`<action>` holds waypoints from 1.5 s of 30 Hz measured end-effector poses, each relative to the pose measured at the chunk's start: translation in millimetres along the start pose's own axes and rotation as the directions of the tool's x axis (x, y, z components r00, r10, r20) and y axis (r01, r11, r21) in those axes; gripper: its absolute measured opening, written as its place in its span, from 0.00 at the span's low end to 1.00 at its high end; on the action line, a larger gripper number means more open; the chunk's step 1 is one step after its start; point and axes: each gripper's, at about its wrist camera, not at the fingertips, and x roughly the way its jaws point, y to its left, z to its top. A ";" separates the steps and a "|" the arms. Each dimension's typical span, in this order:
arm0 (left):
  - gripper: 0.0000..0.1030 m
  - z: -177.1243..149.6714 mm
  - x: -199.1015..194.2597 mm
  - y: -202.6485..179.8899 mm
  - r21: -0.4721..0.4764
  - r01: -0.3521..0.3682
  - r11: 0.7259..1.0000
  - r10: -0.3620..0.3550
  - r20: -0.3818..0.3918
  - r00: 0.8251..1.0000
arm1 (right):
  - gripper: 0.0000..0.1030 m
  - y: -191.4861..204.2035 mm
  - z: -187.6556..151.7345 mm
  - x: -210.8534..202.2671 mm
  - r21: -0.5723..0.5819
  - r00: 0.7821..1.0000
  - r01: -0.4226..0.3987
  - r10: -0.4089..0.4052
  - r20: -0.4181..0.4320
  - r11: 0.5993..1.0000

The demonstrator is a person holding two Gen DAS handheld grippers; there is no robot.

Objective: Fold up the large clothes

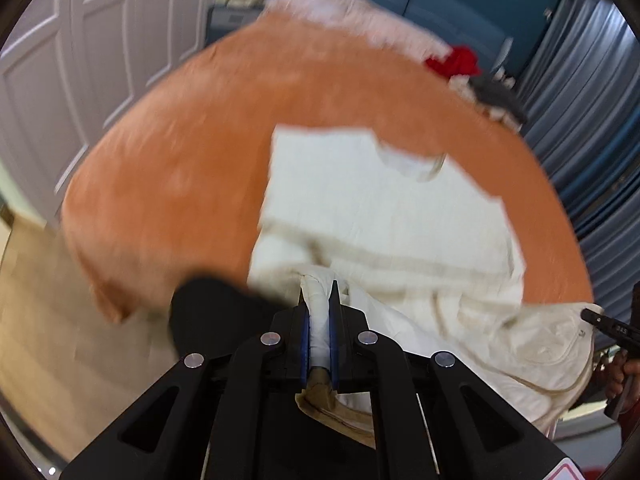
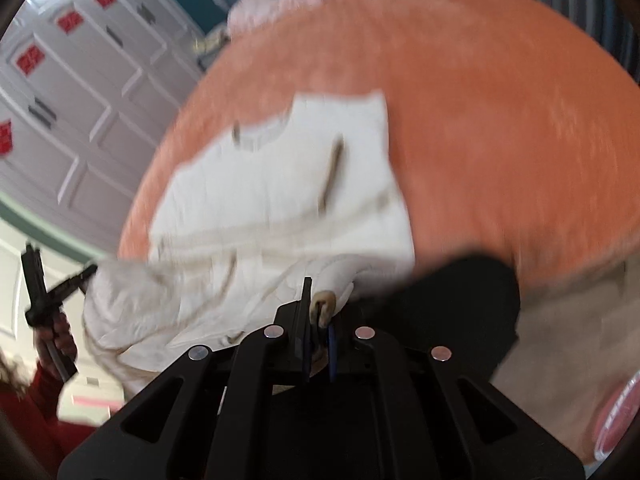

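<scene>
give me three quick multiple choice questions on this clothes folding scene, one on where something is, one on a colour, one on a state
1. Where does the far part of the white garment lie?
A. on the orange bed cover
B. on the wooden floor
C. over a chair back

2. What colour is the small cloth item at the far edge of the bed?
A. green
B. red
C. yellow

3. How does the left gripper stand?
A. jaws wide open, empty
B. jaws shut on a fold of the white garment
C. jaws shut on a black sock

Answers:
1. A, the flat upper part rests on the orange surface.
2. B, it shows bright red beside the pale pink pile.
3. B, white fabric is pinched between the jaws.
</scene>
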 end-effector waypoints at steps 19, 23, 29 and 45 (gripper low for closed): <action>0.23 136.9 118.2 13.3 -0.109 -0.032 0.994 0.042 0.092 0.995 | 0.26 -12.5 129.1 84.3 0.228 0.954 -0.117 0.045 0.298 0.967; 0.62 145.5 76.0 19.4 -0.102 -0.084 0.991 0.110 0.282 0.953 | 0.46 -8.9 129.0 68.2 0.201 0.928 -0.124 0.042 0.371 0.972; 0.66 157.0 81.9 33.3 -0.090 -0.077 0.993 0.096 0.233 0.968 | 0.57 -4.3 130.6 81.8 0.139 0.940 -0.007 -0.041 0.339 0.990; 0.29 155.2 203.6 28.6 -0.091 -0.010 0.996 0.006 -0.038 0.999 | 0.39 -14.5 154.7 181.2 0.010 0.980 0.141 -0.141 0.143 0.990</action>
